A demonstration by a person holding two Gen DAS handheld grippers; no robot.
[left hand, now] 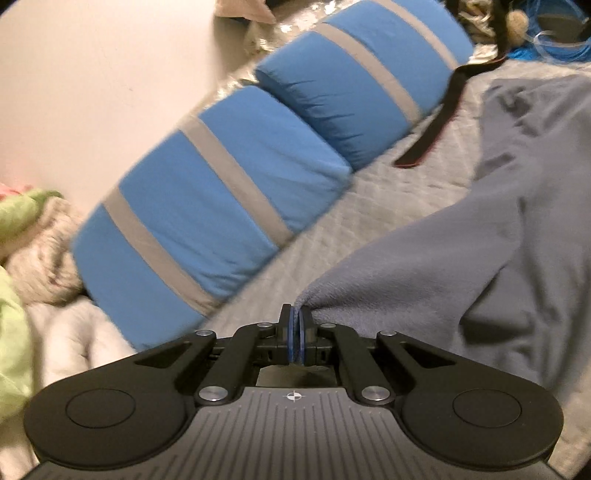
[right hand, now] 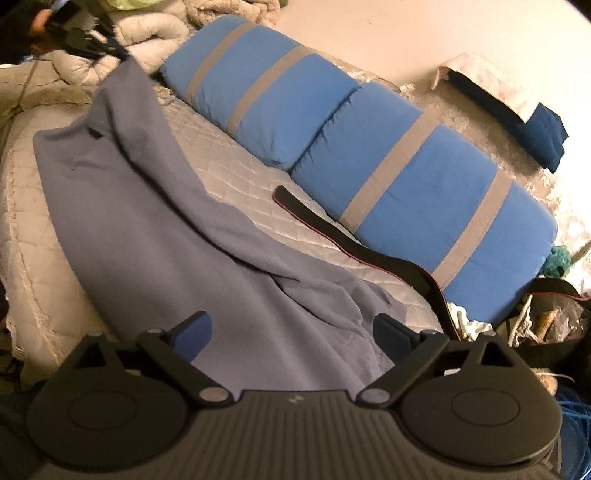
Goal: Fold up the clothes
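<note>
Left gripper (left hand: pixel 296 316) low in its own view, jaws pressed together and pinching a corner of the grey-blue fleece garment (left hand: pixel 498 258), cloth pulled to a small peak right at the blue pads. From that peak, garment running off to the right and away, draped in loose folds over the quilted bed cover (left hand: pixel 388 206). Right gripper (right hand: pixel 291 332) above another part of the same garment (right hand: pixel 155 206), jaws spread wide, fleece under and between the two fingers, neither pad seen pressing on it. In the right wrist view, garment stretched diagonally across the bed from upper left toward the gripper, rumpled along its right edge. Two blue pillows with grey stripes (right hand: pixel 406 173) lined up along the wall side of the bed, apart from the garment. Black strap (right hand: pixel 354 251) lying on the cover between garment and pillows, close along the nearer pillow. Crumpled pale blanket (right hand: pixel 147 33) at the far end beyond the pillows.
</note>
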